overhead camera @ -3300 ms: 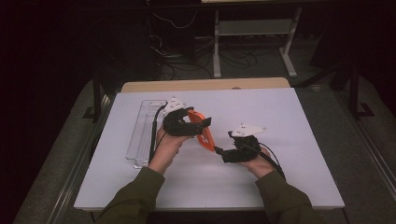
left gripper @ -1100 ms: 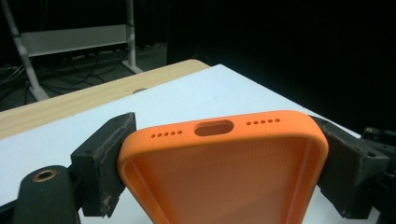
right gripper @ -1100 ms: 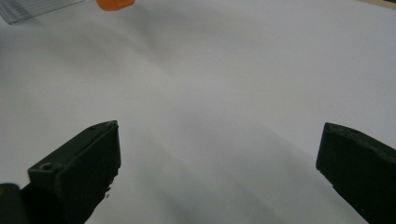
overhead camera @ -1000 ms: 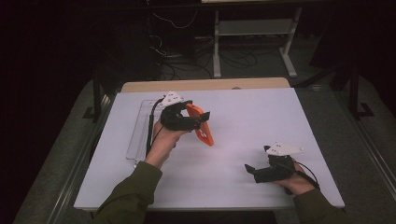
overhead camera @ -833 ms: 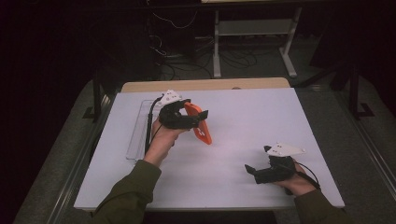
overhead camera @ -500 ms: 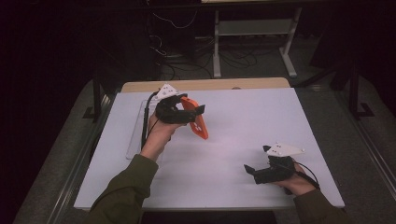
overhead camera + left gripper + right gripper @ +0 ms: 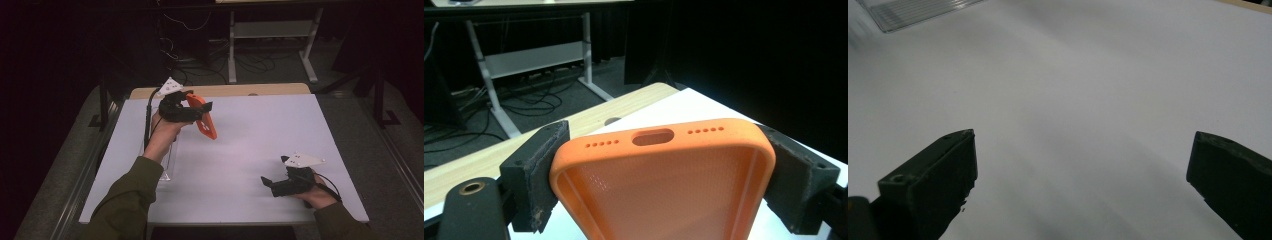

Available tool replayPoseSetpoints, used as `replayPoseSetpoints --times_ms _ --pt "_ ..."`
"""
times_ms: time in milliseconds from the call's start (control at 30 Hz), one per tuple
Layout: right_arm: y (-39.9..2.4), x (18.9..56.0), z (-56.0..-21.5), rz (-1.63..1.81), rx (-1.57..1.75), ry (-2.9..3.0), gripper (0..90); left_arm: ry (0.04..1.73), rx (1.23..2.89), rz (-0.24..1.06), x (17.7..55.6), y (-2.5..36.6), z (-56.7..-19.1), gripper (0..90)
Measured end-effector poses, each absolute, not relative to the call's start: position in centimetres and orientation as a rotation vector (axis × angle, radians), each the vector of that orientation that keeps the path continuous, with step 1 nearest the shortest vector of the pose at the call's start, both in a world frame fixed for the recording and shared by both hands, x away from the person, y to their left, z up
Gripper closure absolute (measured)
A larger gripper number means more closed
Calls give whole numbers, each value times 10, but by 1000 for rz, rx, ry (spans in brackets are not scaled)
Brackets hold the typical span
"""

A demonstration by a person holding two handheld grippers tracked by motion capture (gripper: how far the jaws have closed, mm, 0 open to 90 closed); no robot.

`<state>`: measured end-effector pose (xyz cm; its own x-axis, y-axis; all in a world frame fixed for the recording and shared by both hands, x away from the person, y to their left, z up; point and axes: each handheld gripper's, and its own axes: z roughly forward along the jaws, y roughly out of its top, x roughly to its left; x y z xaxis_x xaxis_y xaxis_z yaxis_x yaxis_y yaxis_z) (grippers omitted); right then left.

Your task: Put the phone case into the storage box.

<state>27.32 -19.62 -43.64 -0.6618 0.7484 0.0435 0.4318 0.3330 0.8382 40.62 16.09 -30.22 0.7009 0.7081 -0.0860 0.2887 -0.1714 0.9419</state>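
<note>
Both sleeves (image 7: 125, 200) are olive green. Each gripper, left (image 7: 206, 106) and right (image 7: 265, 180), is black, with a grey triangular plate (image 7: 304, 160) on top and a black cable (image 7: 148, 122).

A white table top (image 7: 250, 150) is seen in the high view, laid over a light wooden board (image 7: 225, 90) whose far edge is left uncovered along the back. A round hole in that wooden edge (image 7: 613, 120) is shown in the left gripper view. Grey floor (image 7: 380, 150) is seen on both sides of the table. Behind the table, a white metal desk frame (image 7: 270, 30) with splayed feet is stood on the floor, and loose black cables (image 7: 185, 50) are strewn under it. The rest of the room is kept dark, with black walls or curtains (image 7: 749, 60). The table top is lit evenly from above.
</note>
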Motion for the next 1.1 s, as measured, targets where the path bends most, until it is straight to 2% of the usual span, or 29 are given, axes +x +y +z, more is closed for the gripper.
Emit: replayPoseSetpoints --times_ms 567,1100 --pt "-196 274 -437 1251 1053 2256 0 847 1719 548 422 190 -278 142" --pt "-196 274 -437 1253 1054 2253 0 937 1699 656 436 213 -272 142"
